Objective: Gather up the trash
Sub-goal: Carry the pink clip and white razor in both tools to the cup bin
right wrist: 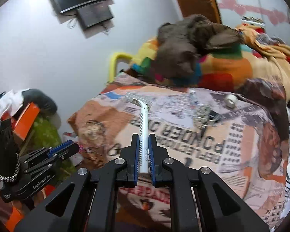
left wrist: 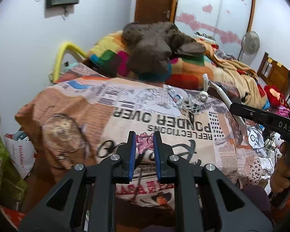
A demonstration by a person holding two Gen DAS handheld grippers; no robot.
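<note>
White plastic, ribbed along one edge and smooth on the other, makes up the handle of the disposable razor that your right gripper has clamped between its blue pads, jaws drawn narrow on the shaft with the capped head jutting out toward the far side above the bed. It should feel nearly weightless and stiff, but the smooth round shaft could twist or slide if your grip slackens, so hold it on the ribbed stretch near the middle, where it sits now, and keep clear of the blade end even under its clear cover. Your left gripper is also narrowed, pinching a small pink crinkled wrapper that looks thin, soft and easily crushed; it weighs nothing and may slip out if the pads ease. Both pieces are held above the bedspread, a soft printed fabric patterned like newspaper clippings. On its far right part lie a tangle of thin wire, a small clear packet and a little tape roll, light bits you could judge as further trash. Beyond them a brown plush toy slumps on a fuzzy patchwork blanket.
</note>
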